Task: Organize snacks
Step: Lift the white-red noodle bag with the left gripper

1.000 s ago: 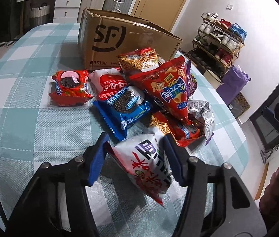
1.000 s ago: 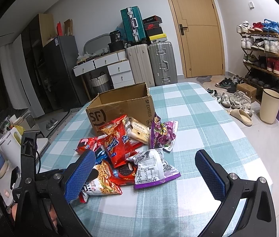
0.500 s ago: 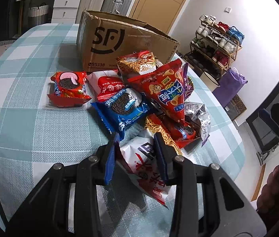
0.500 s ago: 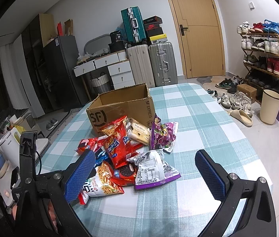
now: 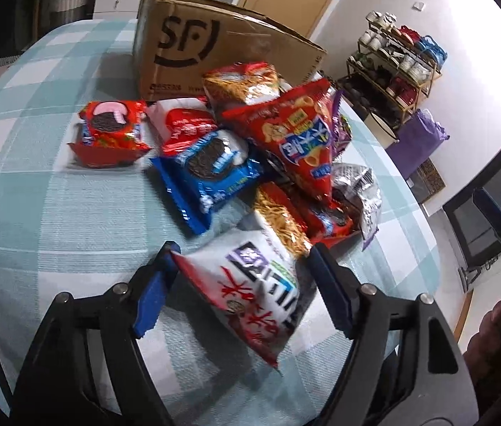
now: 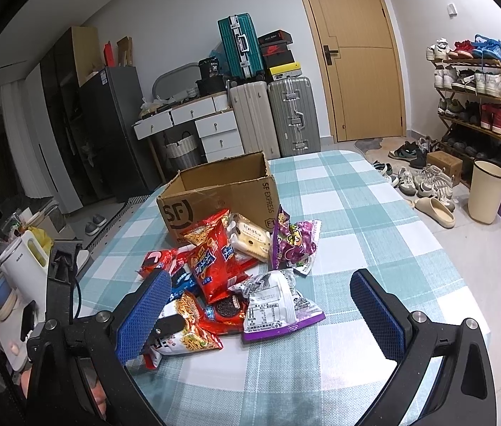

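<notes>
A pile of snack packets lies on the checked tablecloth [image 5: 55, 213] in front of an open SF cardboard box [image 5: 215, 56]. My left gripper [image 5: 241, 291] is open, its blue pads on either side of a white and red noodle packet [image 5: 254, 284] at the pile's near edge. The packet seems to rest on the table. A blue cookie packet [image 5: 211, 174] and a red triangular chip bag [image 5: 300, 142] lie just beyond. My right gripper [image 6: 261, 316] is open and empty above the table, near a silver and purple packet [image 6: 279, 301]. The box [image 6: 222, 191] looks empty from here.
A red cookie packet [image 5: 108, 135] lies apart at the pile's left. A purple packet [image 6: 295, 245] leans beside the box. The table's right edge [image 6: 463, 284] drops to the floor with shoes and a bin. A kettle [image 6: 23, 269] stands off the left side.
My left gripper closed on the white noodle packet half a second ago and has opened wide again. The packet stays between the pads. The right gripper has not moved.
</notes>
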Demonstrator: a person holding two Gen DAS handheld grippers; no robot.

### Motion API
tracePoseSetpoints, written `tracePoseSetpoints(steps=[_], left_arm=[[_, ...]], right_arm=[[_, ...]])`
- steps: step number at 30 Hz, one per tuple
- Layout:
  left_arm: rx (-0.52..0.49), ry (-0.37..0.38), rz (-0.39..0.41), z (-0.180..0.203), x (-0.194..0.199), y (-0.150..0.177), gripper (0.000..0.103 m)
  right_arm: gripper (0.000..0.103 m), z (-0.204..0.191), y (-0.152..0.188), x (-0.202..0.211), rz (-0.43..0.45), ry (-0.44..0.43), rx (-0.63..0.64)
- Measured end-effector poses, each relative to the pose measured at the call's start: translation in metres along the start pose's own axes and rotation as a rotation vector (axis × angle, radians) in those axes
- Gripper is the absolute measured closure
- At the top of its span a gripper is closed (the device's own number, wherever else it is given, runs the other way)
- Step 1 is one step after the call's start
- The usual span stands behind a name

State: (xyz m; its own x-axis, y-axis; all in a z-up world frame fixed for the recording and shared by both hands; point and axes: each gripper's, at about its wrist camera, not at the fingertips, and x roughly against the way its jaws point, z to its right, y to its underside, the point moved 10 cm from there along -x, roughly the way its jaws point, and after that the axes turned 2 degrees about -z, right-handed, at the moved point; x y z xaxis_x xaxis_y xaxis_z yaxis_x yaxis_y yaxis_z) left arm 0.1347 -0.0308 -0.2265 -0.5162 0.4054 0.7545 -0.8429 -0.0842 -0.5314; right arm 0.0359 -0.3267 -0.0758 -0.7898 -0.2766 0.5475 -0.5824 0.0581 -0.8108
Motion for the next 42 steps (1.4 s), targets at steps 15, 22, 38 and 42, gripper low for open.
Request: tracePoseSetpoints(steps=[15, 22, 38, 42], left_arm=[[-0.033, 0.082, 0.017, 0.010, -0.007, 0.002, 0.053], [-0.039, 0.102, 0.024, 0.013, -0.004, 0.001, 0.060], [-0.046, 0.141, 0.043, 0.009, 0.024, 0.000, 0.065], [-0.042, 0.148, 0.043, 0.007, 0.031, -0.001, 0.067]], right_arm=[[0.000, 0.006, 0.004, 0.000, -0.001, -0.006, -0.019], [0.000, 0.003, 0.003, -0.001, 0.000, -0.023, -0.019], [0.000, 0.010, 0.007, -0.003, -0.012, -0.013, -0.042], [0.000, 0.013, 0.008, -0.004, -0.016, -0.012, -0.047]])
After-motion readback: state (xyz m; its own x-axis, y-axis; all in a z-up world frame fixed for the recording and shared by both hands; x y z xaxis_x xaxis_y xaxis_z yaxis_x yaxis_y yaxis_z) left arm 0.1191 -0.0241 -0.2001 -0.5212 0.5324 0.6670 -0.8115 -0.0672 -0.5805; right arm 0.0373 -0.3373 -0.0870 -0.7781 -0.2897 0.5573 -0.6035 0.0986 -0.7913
